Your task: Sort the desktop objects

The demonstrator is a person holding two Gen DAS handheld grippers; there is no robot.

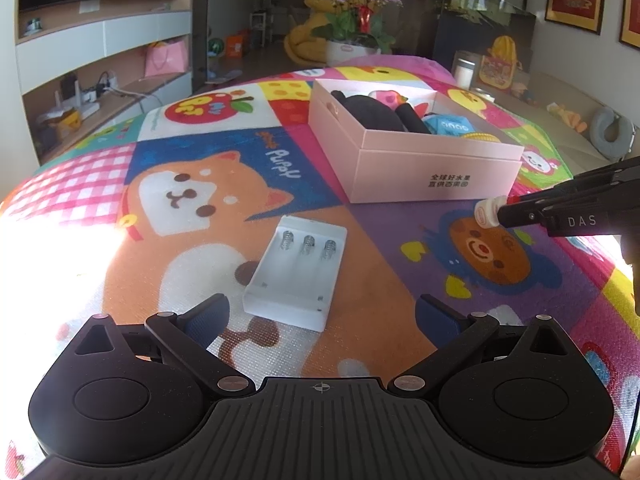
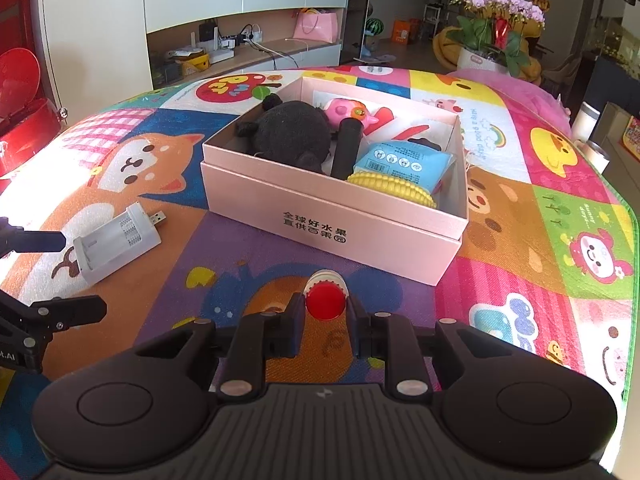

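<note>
The right tool (image 2: 326, 312) is pinching a small red-and-white bottle (image 2: 325, 298), held above the cartoon-print mat (image 2: 520, 240) on the counter, just short of the pink box (image 2: 320, 224) at its 12 o'clock. The box holds a black plush toy (image 2: 292, 134), a blue packet (image 2: 404, 164) and a yellow corn toy (image 2: 394, 190). The left tool (image 1: 320, 320) is spread wide, with the white battery charger (image 1: 296, 272) lying on the mat at its 12 o'clock.
</note>
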